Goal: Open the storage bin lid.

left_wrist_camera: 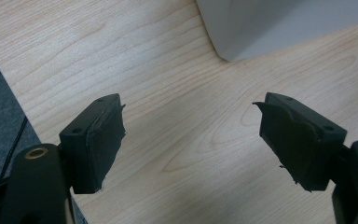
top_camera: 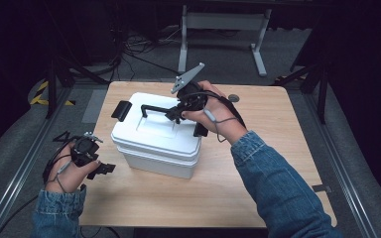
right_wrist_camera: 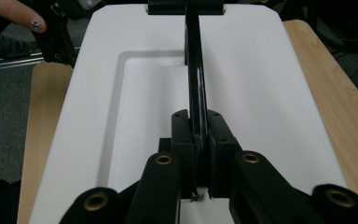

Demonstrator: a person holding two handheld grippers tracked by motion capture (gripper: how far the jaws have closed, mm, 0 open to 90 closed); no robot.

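Right hand-held gripper point(right_wrist_camera: 198, 154) clamped on box handle point(right_wrist_camera: 194, 88)

Right gripper point(top_camera: 177, 113) over table middle, jaws clamped tight on thin black handle point(right_wrist_camera: 195, 100), hand wrapped round gripper body, denim-sleeved forearm angling in from lower right. Left gripper point(top_camera: 104, 168) low at table's near-left edge, jaws spread wide with nothing between, pointing right, hand gripping from behind.
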